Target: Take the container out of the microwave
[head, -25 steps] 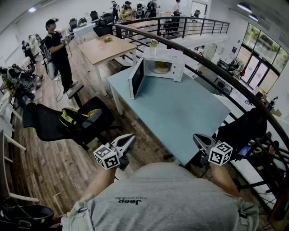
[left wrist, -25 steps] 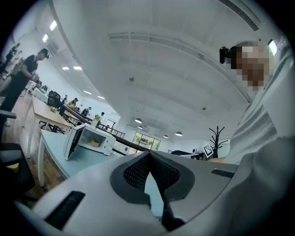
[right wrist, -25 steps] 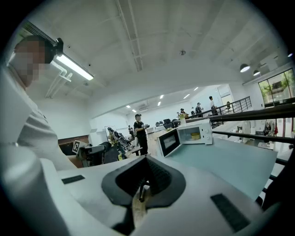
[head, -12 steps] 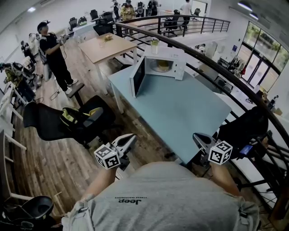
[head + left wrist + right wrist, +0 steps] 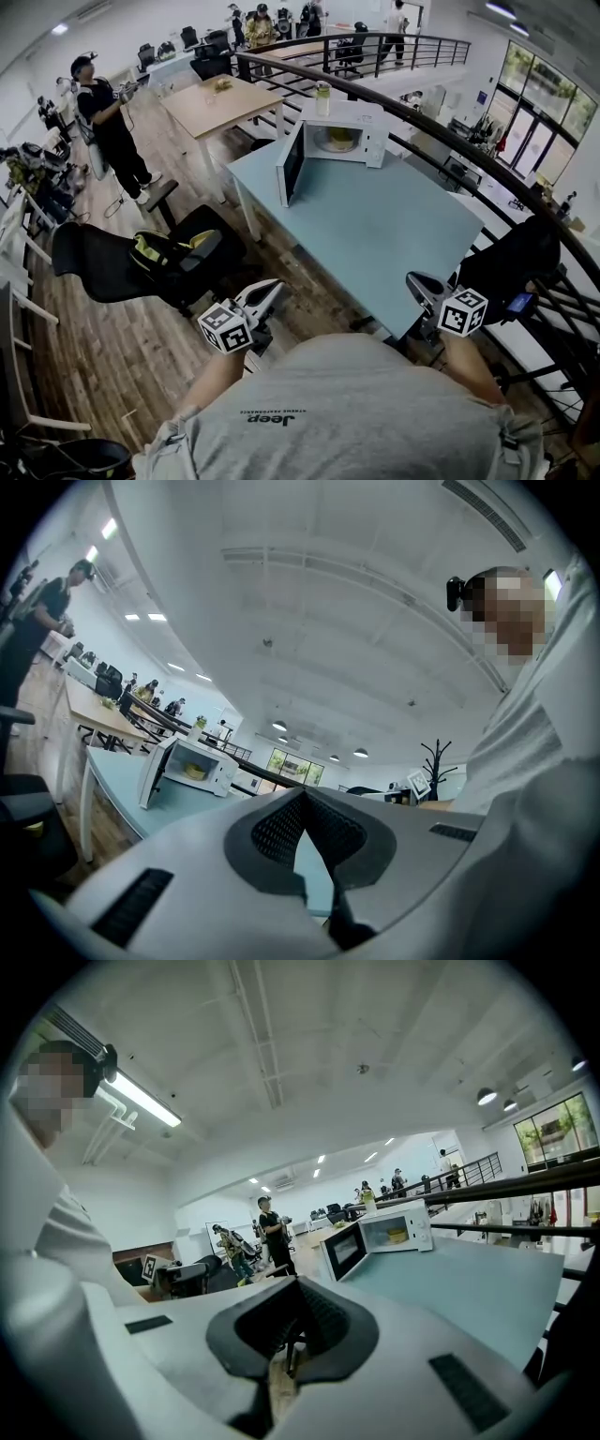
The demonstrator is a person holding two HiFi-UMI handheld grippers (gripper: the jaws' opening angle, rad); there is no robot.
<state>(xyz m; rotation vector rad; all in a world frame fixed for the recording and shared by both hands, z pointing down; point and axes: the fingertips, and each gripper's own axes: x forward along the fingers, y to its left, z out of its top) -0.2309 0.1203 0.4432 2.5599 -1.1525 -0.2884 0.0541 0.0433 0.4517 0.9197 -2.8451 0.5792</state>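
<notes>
1. Far left, a person in black (image 5: 108, 122) stands on the wooden floor (image 5: 84, 328), with a black chair (image 5: 112, 262) nearer to us.
2. We hold the left gripper (image 5: 274, 286) low in front of our body, beside the near left corner of the table (image 5: 375, 234). Its jaws are pressed together at the tips and nothing is between them.
3. At the far end of the pale blue table stands the white microwave (image 5: 370, 117). Its door (image 5: 290, 164) is swung open to the left.
4. The yellow container (image 5: 338, 140) sits inside the microwave, well apart from both grippers.
5. A bottle (image 5: 322, 97) stands upright on top of the microwave, at its left end.
6. We hold the right gripper (image 5: 412, 278) at the near right corner of the table. Its jaws are also closed to a narrow slit, with nothing gripped.
7. Along the right, a dark railing (image 5: 469, 150) curves past the table.
</notes>
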